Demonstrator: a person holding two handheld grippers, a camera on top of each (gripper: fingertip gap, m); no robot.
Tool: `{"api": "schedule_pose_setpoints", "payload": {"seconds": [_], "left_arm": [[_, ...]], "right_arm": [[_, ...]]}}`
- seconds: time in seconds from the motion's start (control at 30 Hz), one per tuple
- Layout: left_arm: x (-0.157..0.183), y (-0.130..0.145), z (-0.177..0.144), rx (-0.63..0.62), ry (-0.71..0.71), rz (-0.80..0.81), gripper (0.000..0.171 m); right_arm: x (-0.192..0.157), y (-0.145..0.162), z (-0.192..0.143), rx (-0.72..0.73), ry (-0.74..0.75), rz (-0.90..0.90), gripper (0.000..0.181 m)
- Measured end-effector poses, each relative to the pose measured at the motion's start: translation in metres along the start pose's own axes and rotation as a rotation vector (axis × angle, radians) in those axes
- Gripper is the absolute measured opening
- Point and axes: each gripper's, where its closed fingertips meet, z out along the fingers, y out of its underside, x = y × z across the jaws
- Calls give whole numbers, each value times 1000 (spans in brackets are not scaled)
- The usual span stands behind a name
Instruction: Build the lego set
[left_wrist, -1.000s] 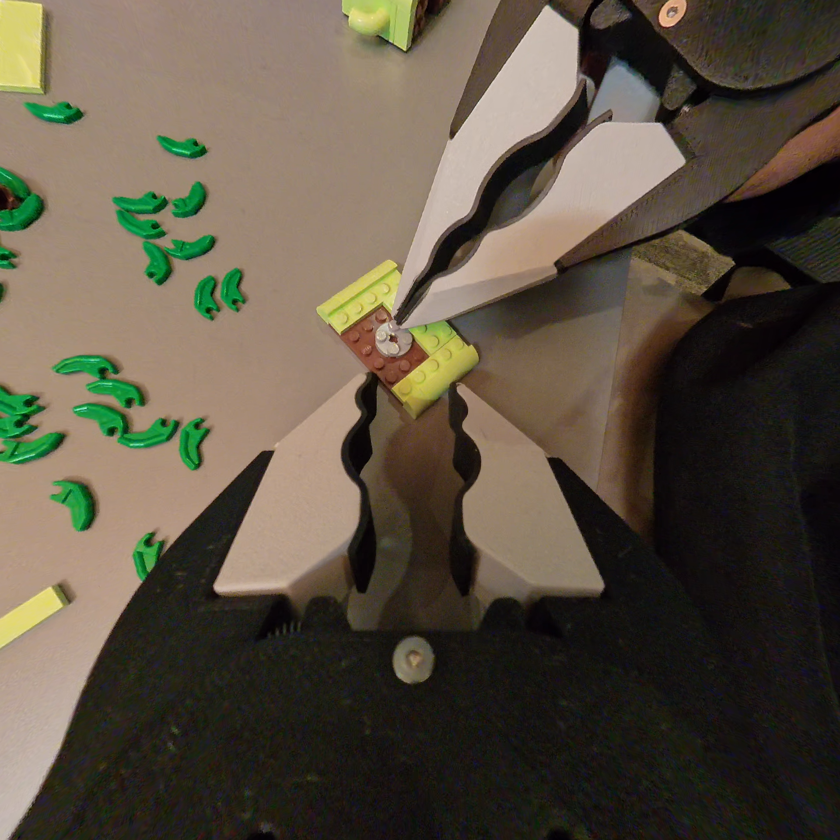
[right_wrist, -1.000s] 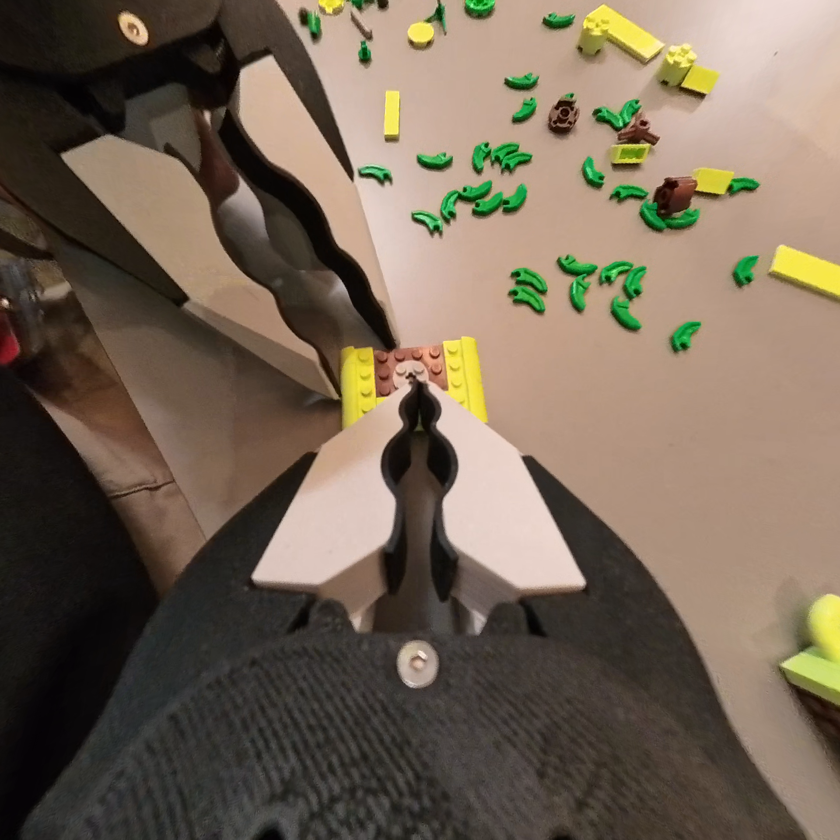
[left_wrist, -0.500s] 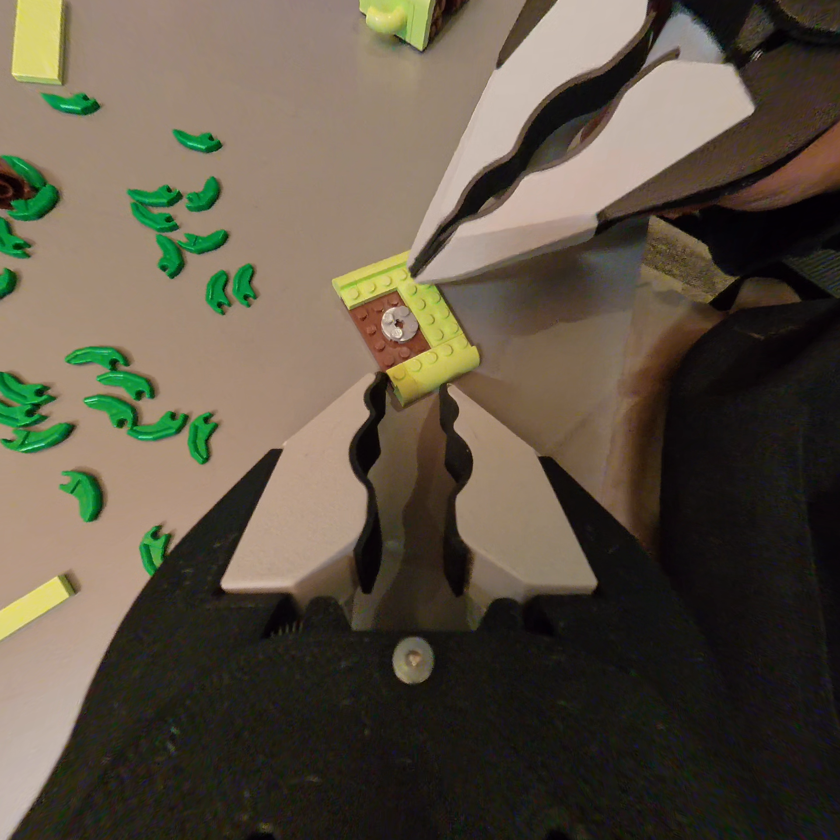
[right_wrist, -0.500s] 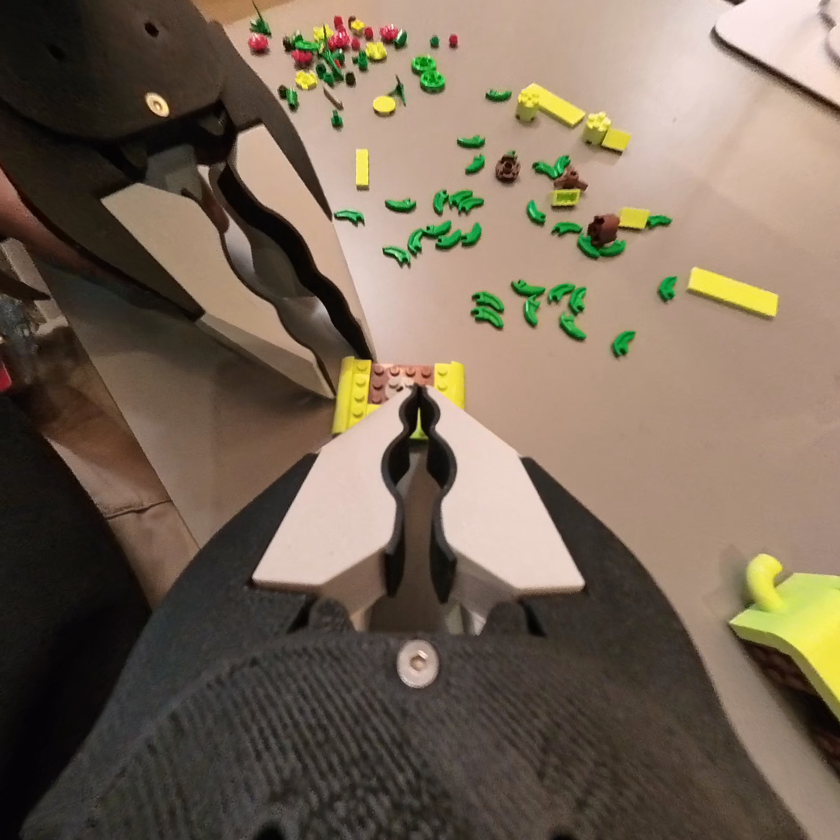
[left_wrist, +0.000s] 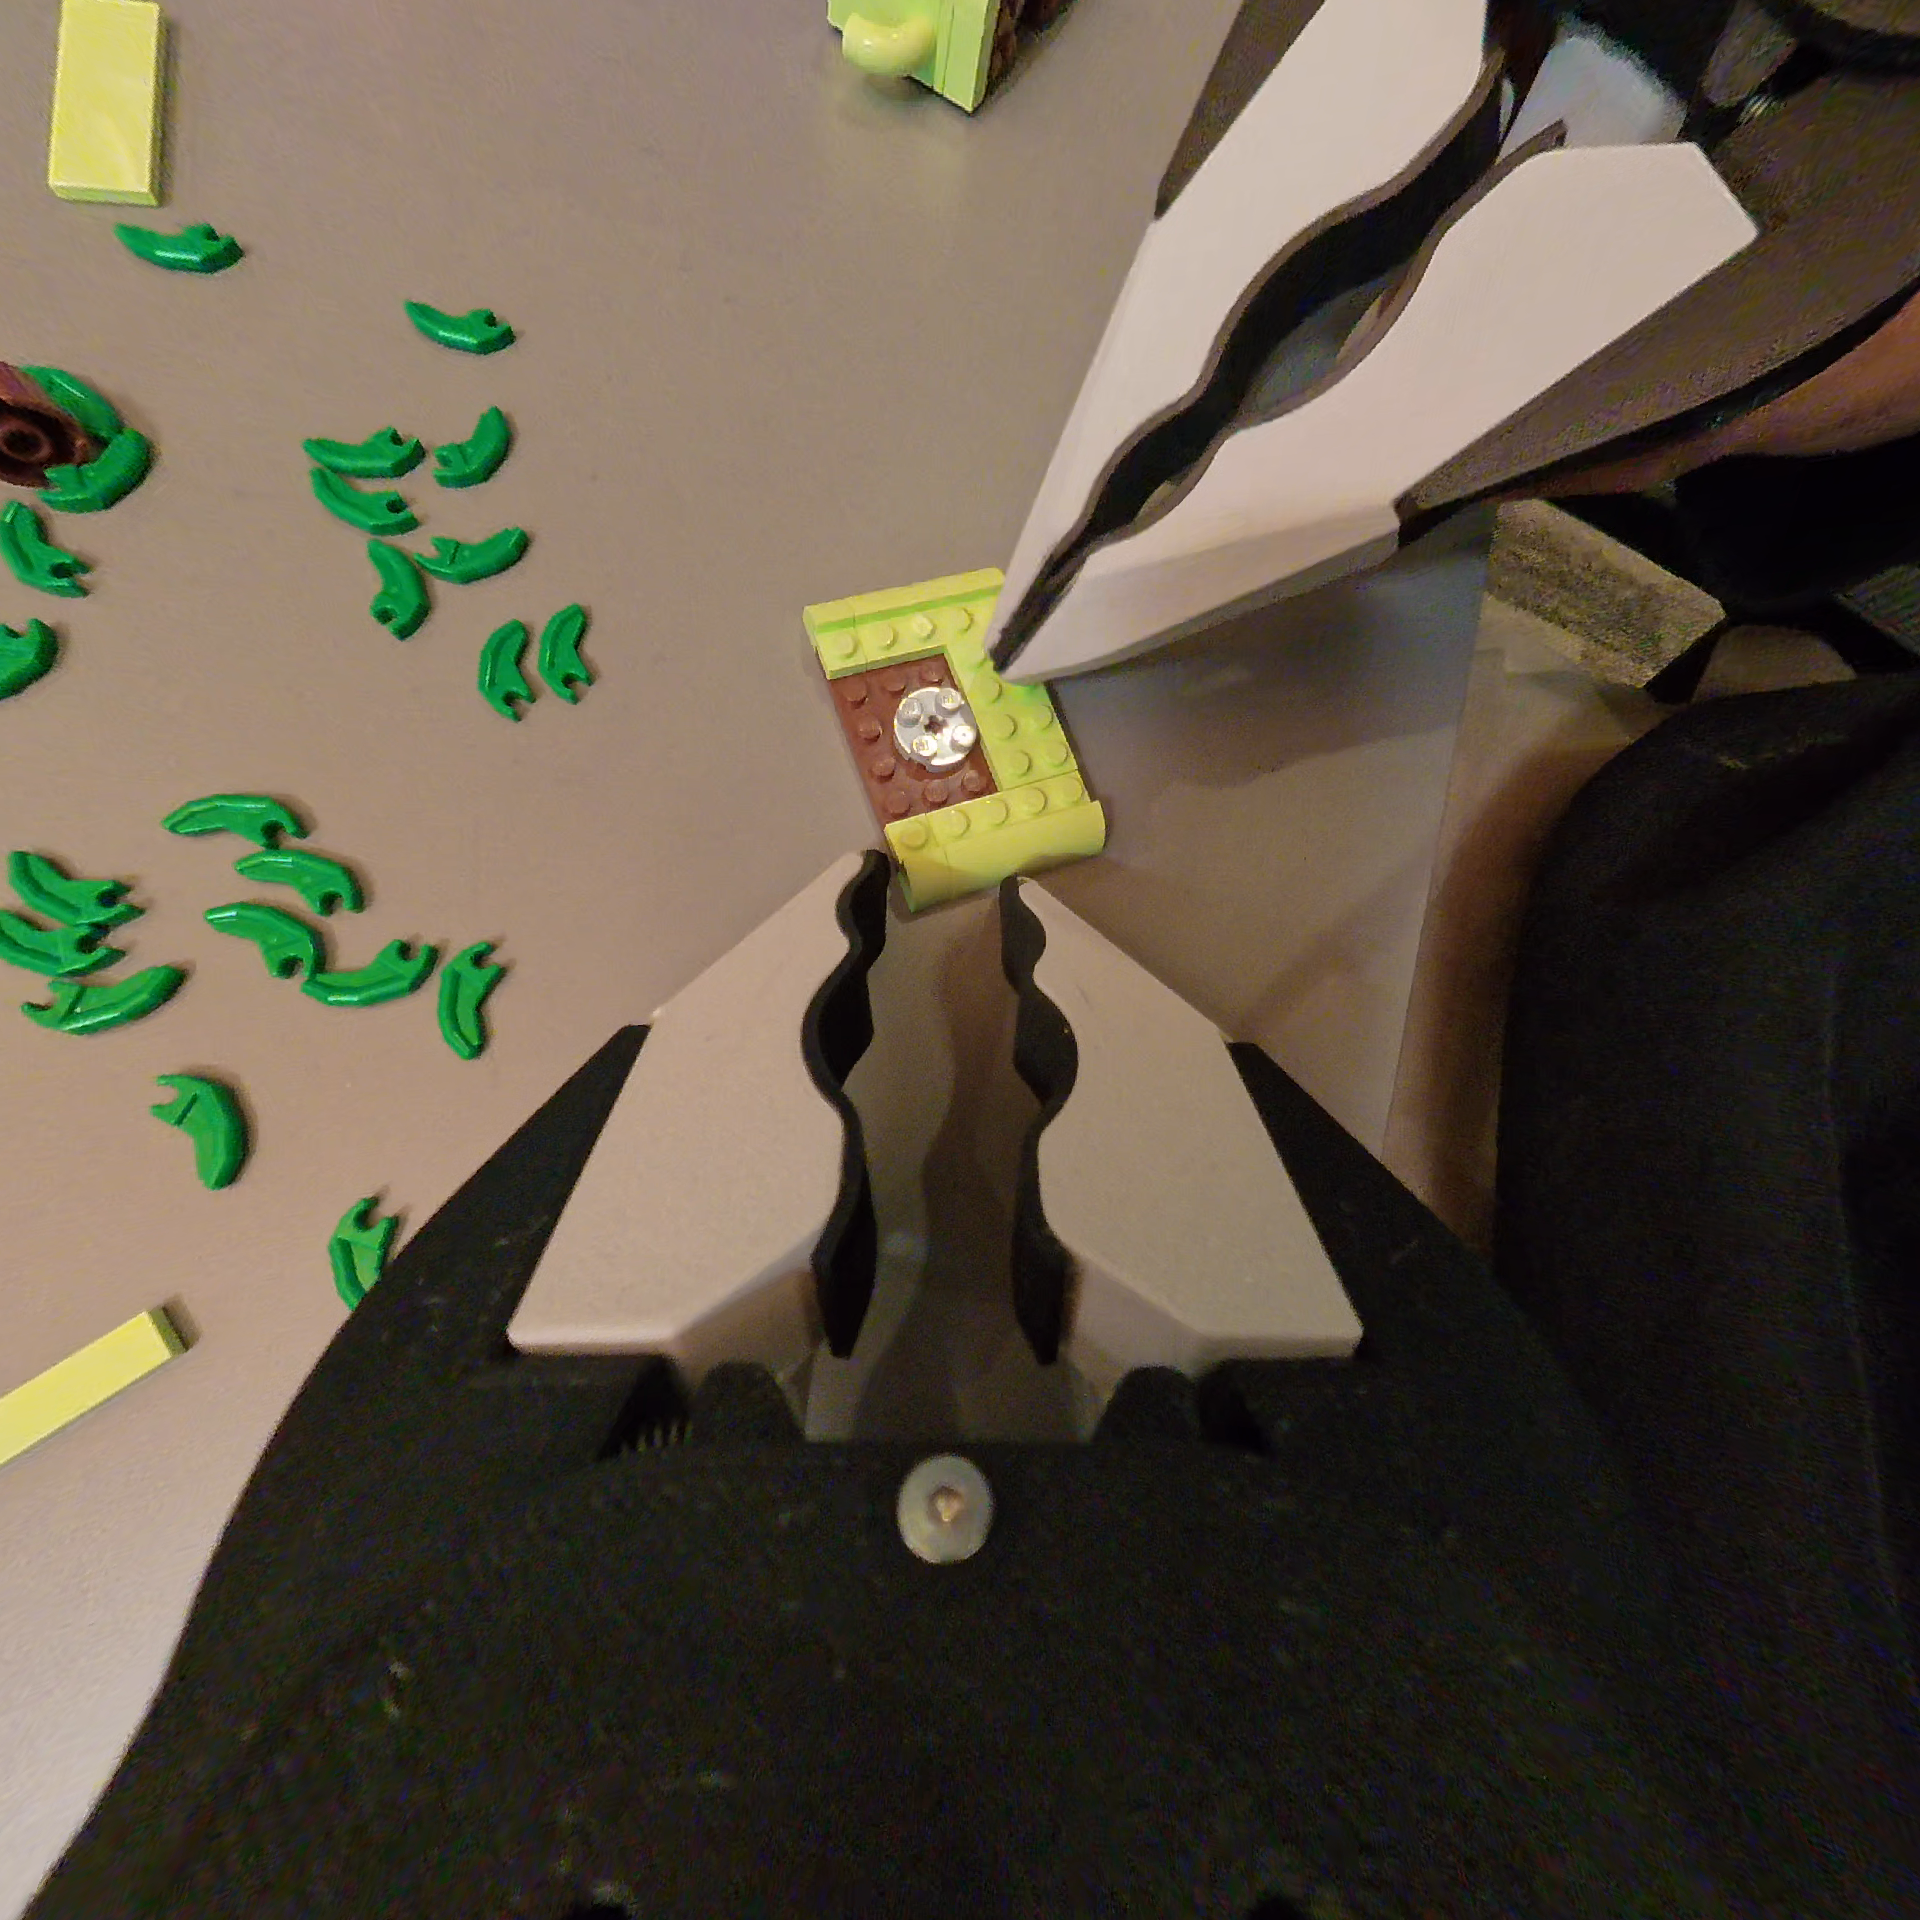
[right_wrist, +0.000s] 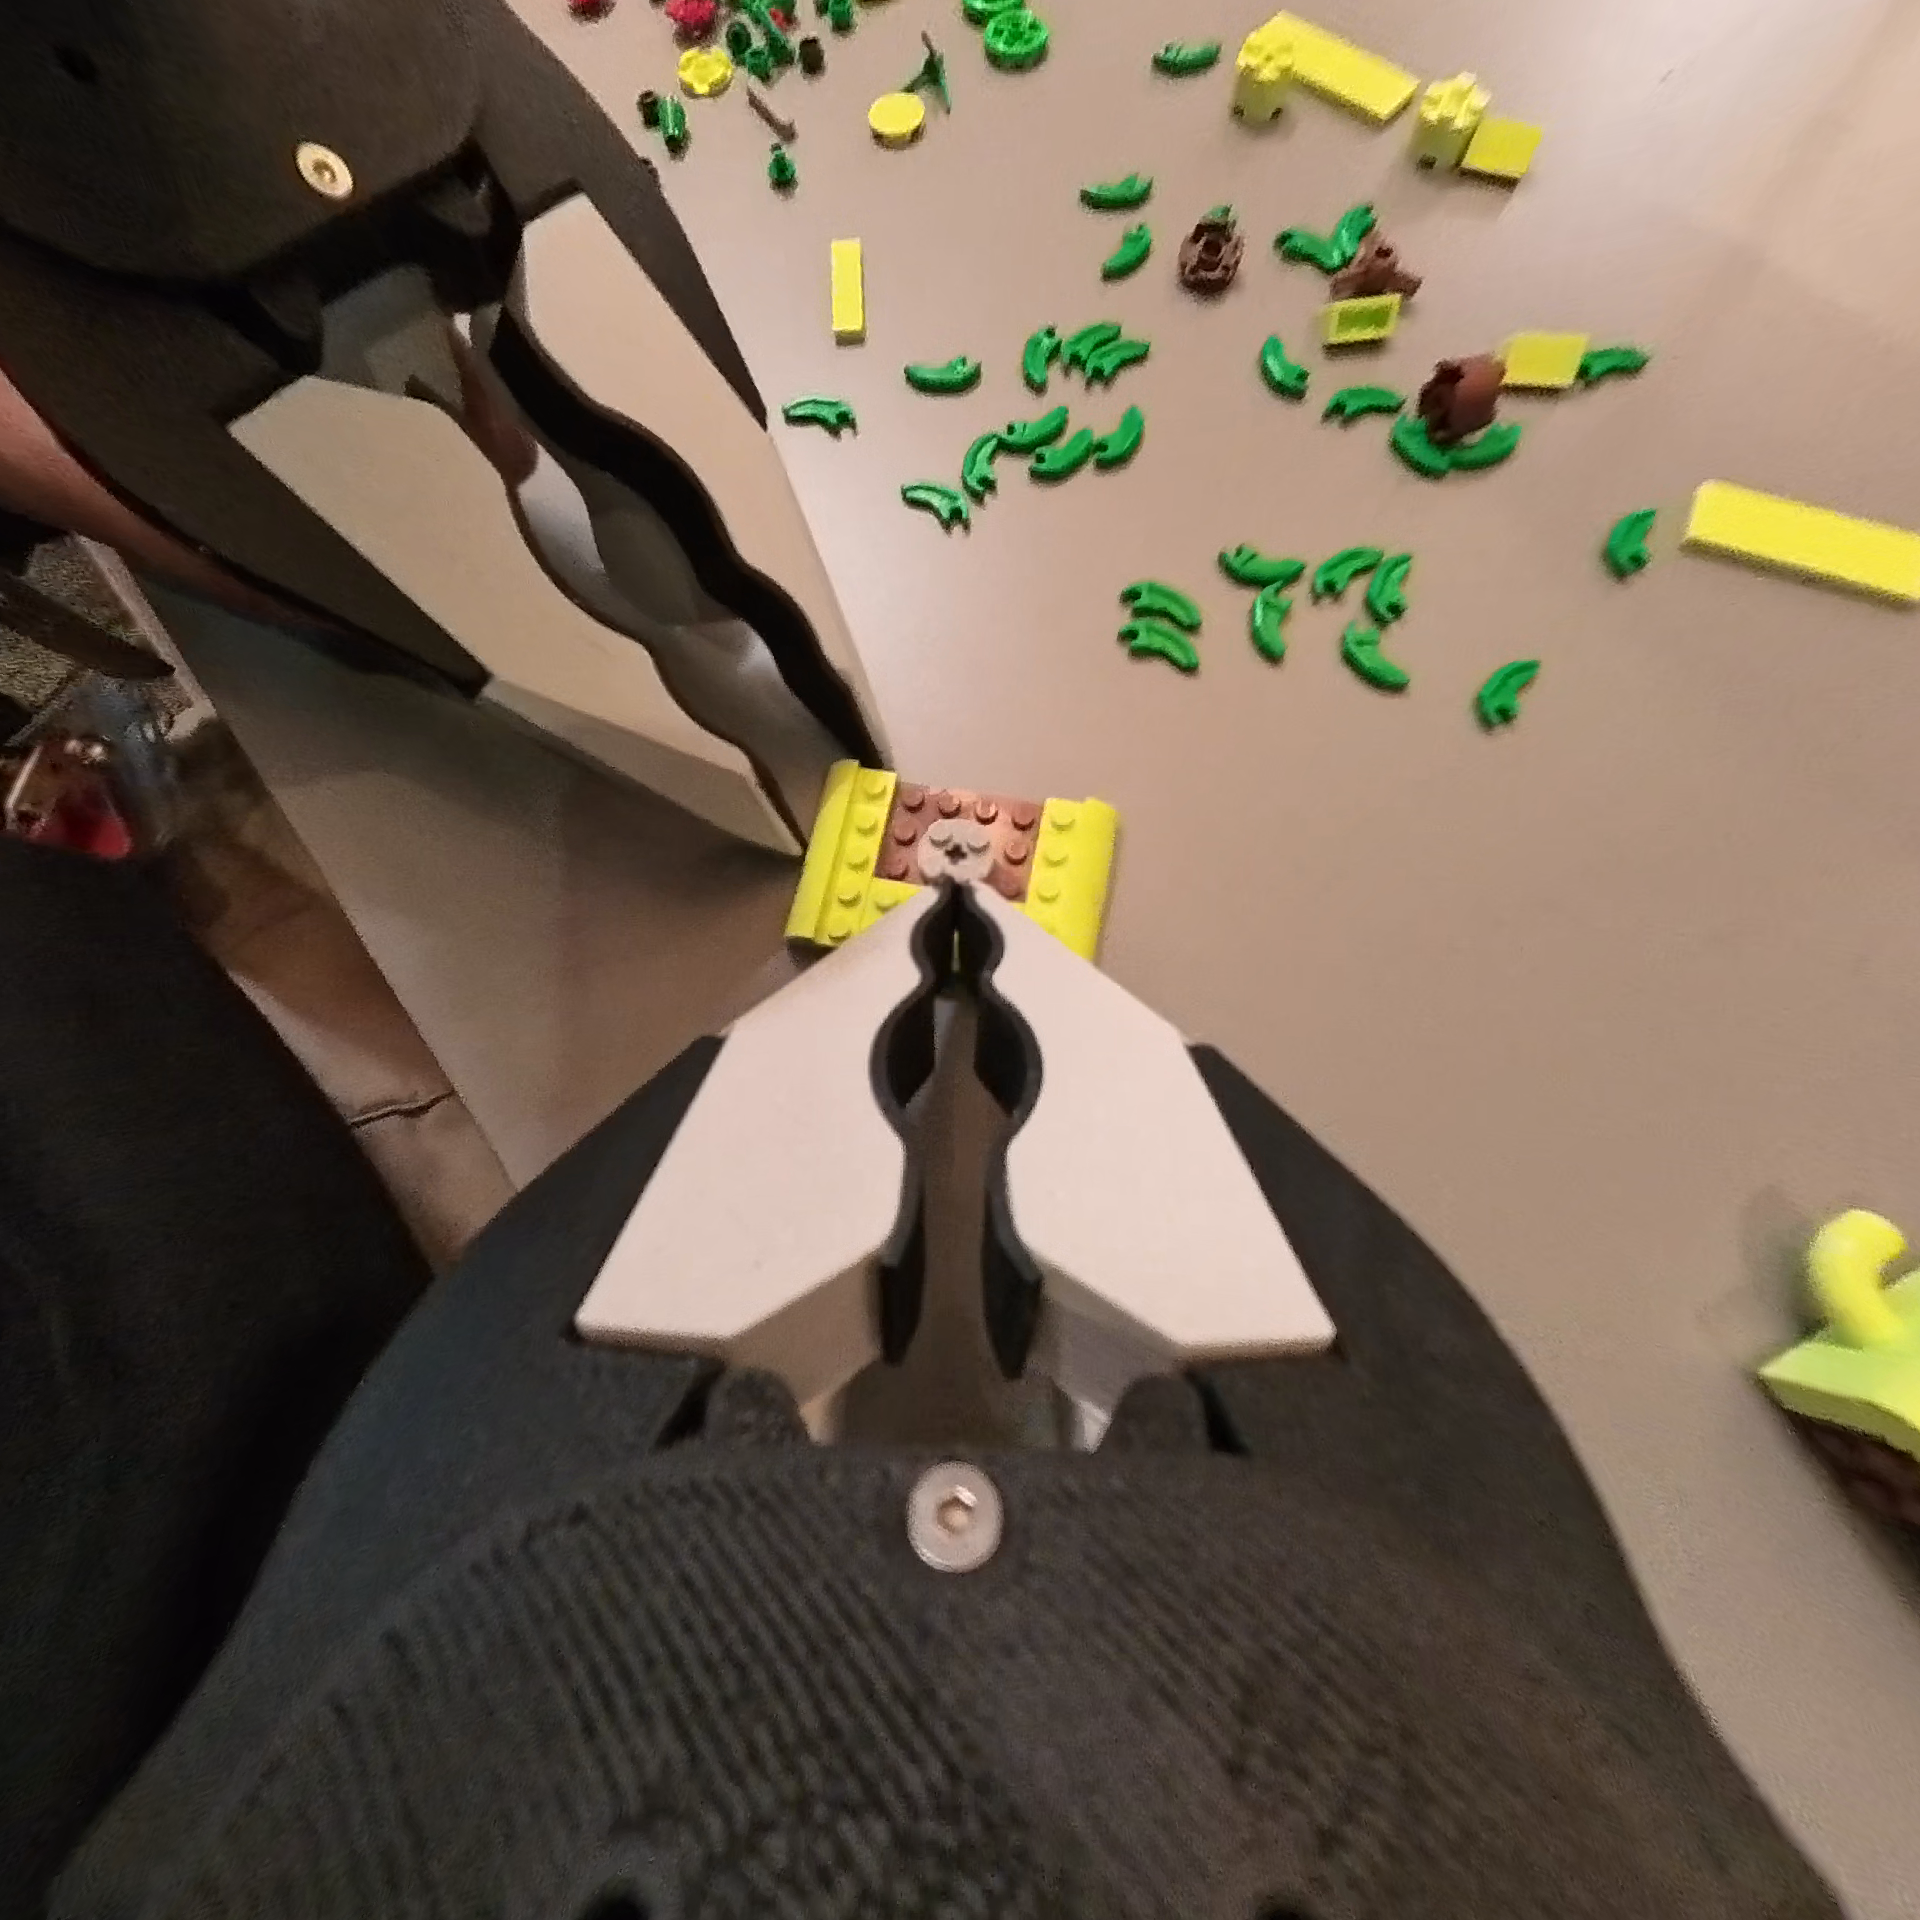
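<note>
Step in hand, as I read it: seating the small grey round four-stud plate (left_wrist: 934, 730) on the brown studded centre of the lime-edged plate assembly (left_wrist: 1023, 758), which lies flat near the table's front edge; to finish well, press straight down on the round plate while the base is braced, and do not tilt it. Left gripper (left_wrist: 940, 894): jaws narrowly parted, straddling the near lime curved edge of the assembly, contact probable (exact touch not resolvable). Right gripper (right_wrist: 954, 906): fingers all but closed, a thin slit between the tips, holding nothing; tips sit over the far lime corner in the left wrist view. Beyond: scattered green curved leaf pieces (left_wrist: 364, 483) on the grey table (left_wrist: 675, 312); flat yellow tiles (right_wrist: 1803, 542) farther off.
</note>
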Motion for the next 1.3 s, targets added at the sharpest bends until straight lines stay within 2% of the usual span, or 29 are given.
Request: {"api": "schedule_pose_setpoints", "payload": {"seconds": [0.4,0.73,0.8,0.83,0.9,0.97,1.07,1.13,1.23,1.3], "left_arm": [[1,0,0,-1,9,-2,19],[0,0,0,-1,-22,20,20],[-3,0,0,1,-55,30,27],[-5,0,0,1,-80,37,34],[-9,-1,-2,12,-147,68,54],[-9,-12,-13,100,-221,129,80],[-6,-29,-34,240,-246,93,83],[-5,-33,-33,266,-216,37,84],[2,-22,-15,161,-182,39,86],[0,-18,-7,89,-233,81,89]], "right_arm": [[1,10,4,-149,37,-17,0],[1,8,5,-145,17,-6,0],[-1,-1,-2,-85,-32,45,0],[-2,-13,-9,-7,-60,83,0],[4,-32,-26,137,-72,146,0],[16,-32,-35,155,-43,169,5],[31,-26,-42,135,27,125,8],[41,-32,-44,147,92,59,7],[52,-48,-39,164,150,-10,7],[48,-58,-33,156,113,-20,8]]}}
